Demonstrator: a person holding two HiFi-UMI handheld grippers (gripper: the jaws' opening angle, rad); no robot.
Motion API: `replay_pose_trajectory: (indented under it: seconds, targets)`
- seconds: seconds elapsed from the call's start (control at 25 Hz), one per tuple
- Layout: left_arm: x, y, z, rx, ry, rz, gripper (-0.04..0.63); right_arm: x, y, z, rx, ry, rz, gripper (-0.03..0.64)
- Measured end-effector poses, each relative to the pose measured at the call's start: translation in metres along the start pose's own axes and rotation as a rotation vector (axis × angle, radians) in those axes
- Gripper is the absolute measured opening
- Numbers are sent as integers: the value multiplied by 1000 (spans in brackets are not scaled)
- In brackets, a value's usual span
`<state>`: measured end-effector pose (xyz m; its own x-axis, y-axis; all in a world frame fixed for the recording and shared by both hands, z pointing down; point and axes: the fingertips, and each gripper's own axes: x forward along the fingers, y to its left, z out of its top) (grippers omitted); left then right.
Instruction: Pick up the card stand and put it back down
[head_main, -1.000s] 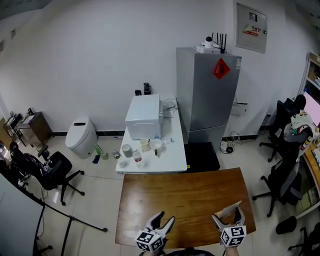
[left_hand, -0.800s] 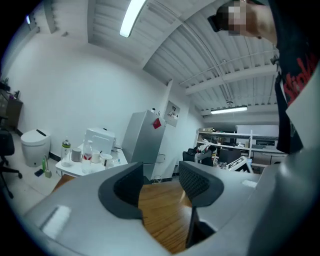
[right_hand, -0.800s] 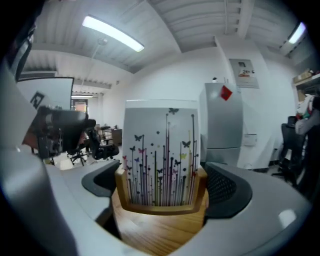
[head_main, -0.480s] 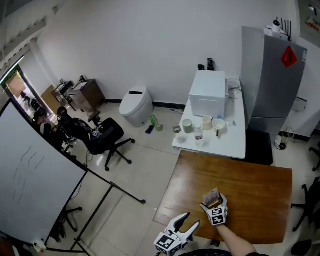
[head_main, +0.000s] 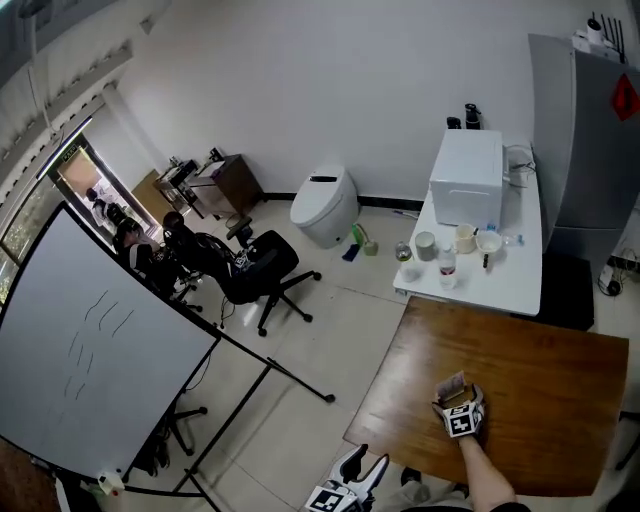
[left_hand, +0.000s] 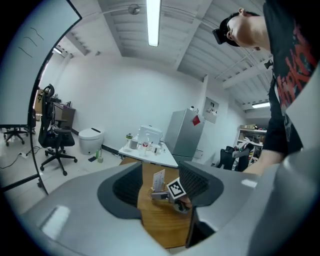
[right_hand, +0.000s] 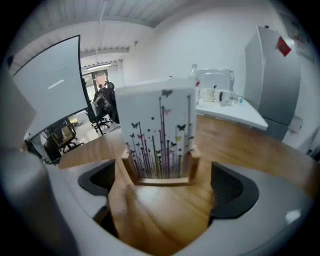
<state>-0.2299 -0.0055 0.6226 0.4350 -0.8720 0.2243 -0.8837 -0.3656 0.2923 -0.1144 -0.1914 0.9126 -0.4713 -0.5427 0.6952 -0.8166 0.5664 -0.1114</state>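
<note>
Looking down from the head view on a wooden table (head_main: 560, 390), with the card stand (head_main: 452, 384) upright toward its left side, just ahead of the right gripper (head_main: 458, 402); left gripper (head_main: 362, 466) low, off the table. From the left gripper view: jaws apart, holding nothing. From the right gripper view: opening jaws, pads clear of the butterfly-printed stand. Probably light, stiff, tippy; best taken by the wooden base's ends, not the thin card.

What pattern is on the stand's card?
The card is white with stems and butterflies; right gripper view.
</note>
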Motion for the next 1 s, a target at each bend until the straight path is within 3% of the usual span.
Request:
replay_pose_trajectory:
  seconds: [0.12,0.16,0.32,0.52,0.68,0.84,1.0]
  targets:
    - [6,13,0,1,-2,21,207,-82,-18,-12,34,-117,-74,566]
    - [14,13,0,9,-4,8,207,-125,-27,-12,53,-173,-120,417]
    - [50,11,-16,101,41,-70,207,-241,-50,-17,62,-279,-243,242]
    - [113,35,-74,170,189,-118,207,-319,-89,46,62,-447,-366,229]
    - [130,36,-133,148,339,-177,207,-374,-94,66,91,-538,-455,227]
    - [136,19,-144,121,354,-210,207,-411,-91,71,94,-606,-509,213]
    - [144,-2,-125,173,321,-262,207,-427,-81,72,102,-638,-521,201]
